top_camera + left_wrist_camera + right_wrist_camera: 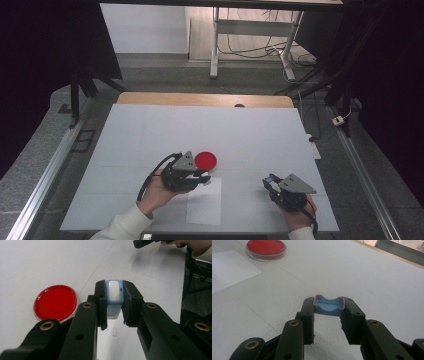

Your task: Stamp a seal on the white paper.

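In the left gripper view my left gripper (114,290) is shut on a small blue block with a white face (114,293), held just above the table. A round red dish (55,302) lies close to its left. In the high view this gripper (204,178) sits right below the red dish (205,160), over the top edge of a white paper sheet (204,200). My right gripper (328,302) is shut on a light blue cap with a curved rim (328,306). It rests at the front right of the table (270,182).
A white sheet covers the table (150,130), with a wooden edge (200,98) at the back. A faint rectangular mark (115,332) shows on the paper below the left jaws. A metal rail (45,175) runs along the left side and desk legs with cables (250,45) stand beyond.
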`<state>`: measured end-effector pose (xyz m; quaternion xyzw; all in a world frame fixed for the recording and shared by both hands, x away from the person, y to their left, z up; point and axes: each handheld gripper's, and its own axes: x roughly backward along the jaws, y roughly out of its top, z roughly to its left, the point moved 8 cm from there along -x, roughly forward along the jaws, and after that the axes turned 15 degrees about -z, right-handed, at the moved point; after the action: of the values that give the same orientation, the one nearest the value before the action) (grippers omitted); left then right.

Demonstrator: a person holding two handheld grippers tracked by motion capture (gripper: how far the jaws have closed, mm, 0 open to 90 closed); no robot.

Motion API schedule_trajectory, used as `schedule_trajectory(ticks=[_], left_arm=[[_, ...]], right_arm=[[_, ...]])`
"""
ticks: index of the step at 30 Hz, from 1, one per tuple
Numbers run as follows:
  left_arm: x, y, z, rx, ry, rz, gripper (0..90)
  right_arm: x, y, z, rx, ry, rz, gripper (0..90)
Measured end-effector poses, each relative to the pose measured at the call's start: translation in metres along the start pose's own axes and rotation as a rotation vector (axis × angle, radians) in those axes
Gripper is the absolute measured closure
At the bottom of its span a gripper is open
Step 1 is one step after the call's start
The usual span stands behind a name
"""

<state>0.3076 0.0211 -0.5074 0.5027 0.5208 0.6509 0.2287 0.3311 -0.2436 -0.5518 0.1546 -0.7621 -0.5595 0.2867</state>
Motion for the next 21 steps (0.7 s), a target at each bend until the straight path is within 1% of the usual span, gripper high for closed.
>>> schedule_trajectory(ticks=[4,9,14,21], left_arm=[[-0.002,-0.004,-0.002,-0.004,-0.011,0.017,75.9],[-0.006,-0.009,-0.005,0.009,-0.025,0.027,75.8],[-0.007,-0.015,-0.006,0.011,-0.026,0.042,75.8],[-0.006,-0.022,-0.008,0.012,-0.029,0.058,75.8]], right_arm=[[0.000,0.000,0.001,0.002,0.001,0.002,64.4],[-0.001,-0.001,0.000,-0.001,0.002,0.003,64.3],[0.000,-0.001,0.000,0.002,-0.003,0.005,64.3],[-0.001,-0.001,0.001,0.000,0.004,0.004,64.3]])
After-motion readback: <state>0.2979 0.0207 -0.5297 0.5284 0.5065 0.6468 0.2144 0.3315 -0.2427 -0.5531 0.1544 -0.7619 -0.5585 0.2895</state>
